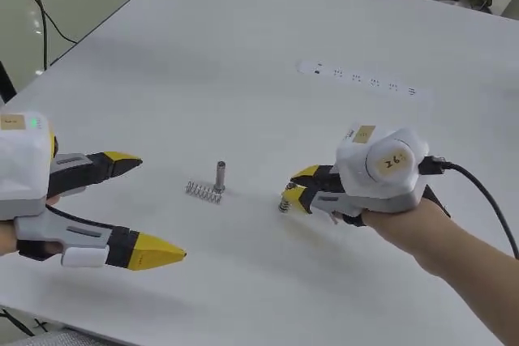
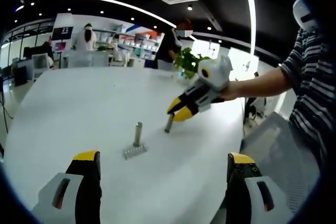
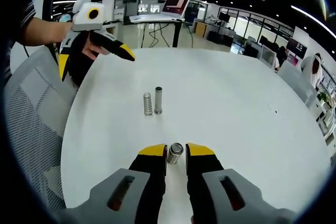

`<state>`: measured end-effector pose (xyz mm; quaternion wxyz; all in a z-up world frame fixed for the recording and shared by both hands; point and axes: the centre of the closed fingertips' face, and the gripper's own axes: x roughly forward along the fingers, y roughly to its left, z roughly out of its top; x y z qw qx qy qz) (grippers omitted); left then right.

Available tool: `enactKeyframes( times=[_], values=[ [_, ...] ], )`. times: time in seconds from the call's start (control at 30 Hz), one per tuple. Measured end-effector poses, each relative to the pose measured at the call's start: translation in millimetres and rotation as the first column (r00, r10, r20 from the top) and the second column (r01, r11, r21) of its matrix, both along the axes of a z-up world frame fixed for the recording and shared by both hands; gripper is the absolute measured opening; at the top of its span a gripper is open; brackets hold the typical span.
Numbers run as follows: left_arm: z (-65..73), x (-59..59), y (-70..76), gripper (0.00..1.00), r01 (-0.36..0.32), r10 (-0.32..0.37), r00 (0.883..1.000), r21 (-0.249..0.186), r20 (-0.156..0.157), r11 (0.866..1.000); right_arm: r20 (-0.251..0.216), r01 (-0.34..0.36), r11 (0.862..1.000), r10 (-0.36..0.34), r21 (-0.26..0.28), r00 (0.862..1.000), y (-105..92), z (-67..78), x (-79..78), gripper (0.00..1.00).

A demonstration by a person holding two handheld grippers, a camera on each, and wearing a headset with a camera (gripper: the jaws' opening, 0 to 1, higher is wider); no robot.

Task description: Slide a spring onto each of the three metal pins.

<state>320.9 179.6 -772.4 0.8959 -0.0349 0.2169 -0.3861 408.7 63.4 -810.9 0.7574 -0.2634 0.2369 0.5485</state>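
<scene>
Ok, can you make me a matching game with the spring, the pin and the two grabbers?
Things:
1 loose spring
2 middle pin
3 left gripper
4 right gripper

States:
a open
b stands upright
c lies flat
d grips the other pin

Pairs: 1-c, 2-b, 3-a, 4-d

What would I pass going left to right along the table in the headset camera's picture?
left gripper, jaws open → loose spring lying flat → bare metal pin standing upright → right gripper, shut on a sprung pin
</scene>
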Motion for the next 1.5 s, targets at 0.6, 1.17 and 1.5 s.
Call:
enactKeyframes(
  times=[0.6, 1.17, 1.5],
  values=[
    [2.0, 1.4, -2.0, 0.98, -0.003, 0.003, 1.000, -0.007, 0.006, 1.000, -0.157, 0.139, 0.972, -0.110, 0.192, 0.982, -10.3, 25.0, -8.6, 0.18],
    [7.0, 12.0, -10.4, 0.98, 0.016, -0.015, 1.000, -0.008, 0.016, 1.000, -0.304, 0.252, 0.919, -0.157, 0.302, 0.940, -36.4, 30.9, -35.0, 0.21],
    [5.4, 9.7, -15.3, 0.98, 0.020, -0.019, 1.000, -0.016, 0.008, 1.000, -0.387, 0.325, 0.893, -0.194, 0.311, 0.902, -55.4, 17.3, -44.7, 0.21]
  ],
)
